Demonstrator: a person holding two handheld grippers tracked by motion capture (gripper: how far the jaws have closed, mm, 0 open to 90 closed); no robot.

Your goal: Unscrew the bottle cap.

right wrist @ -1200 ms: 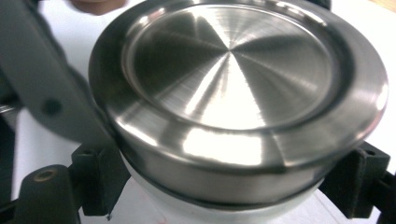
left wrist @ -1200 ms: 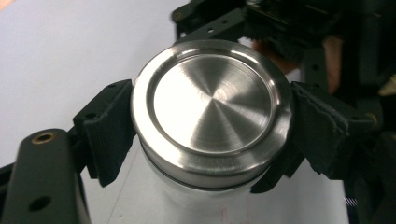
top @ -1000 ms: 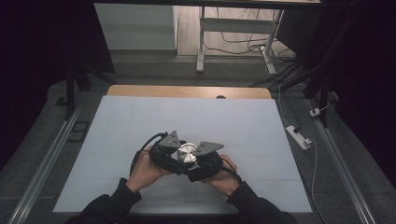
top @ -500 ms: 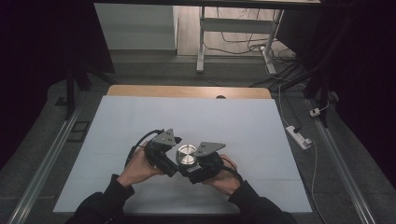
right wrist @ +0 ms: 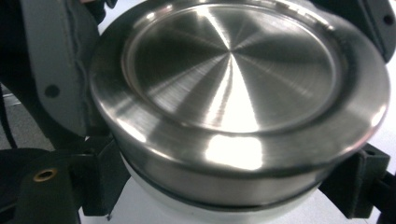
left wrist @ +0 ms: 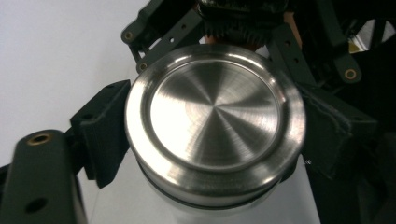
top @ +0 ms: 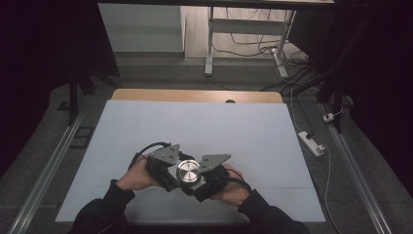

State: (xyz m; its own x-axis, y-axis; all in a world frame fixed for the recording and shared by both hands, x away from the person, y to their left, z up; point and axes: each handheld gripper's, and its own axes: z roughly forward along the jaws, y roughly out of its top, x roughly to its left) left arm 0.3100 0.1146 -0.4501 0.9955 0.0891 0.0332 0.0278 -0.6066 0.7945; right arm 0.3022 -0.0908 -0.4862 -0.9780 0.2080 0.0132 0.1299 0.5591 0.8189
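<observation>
The steel lid sits on a white container whose body shows just below the lid's rim in the left gripper view, and we see it over the near half of the white table mat, roughly midway between the mat's side edges. Its brushed top, with a raised outer ring, faces up toward the high camera.

Just left of the lid, our left gripper has its dark jaws pressed against the lid's rim on both sides; they have just been closing onto it after springing wide. Just right of the lid, our right gripper is clamped on the same piece, its jaws flanking the rim and the white body beneath.

Our hands hold the grippers from the mat's near edge, and a black cable loops off the left gripper, away from the lid.
</observation>
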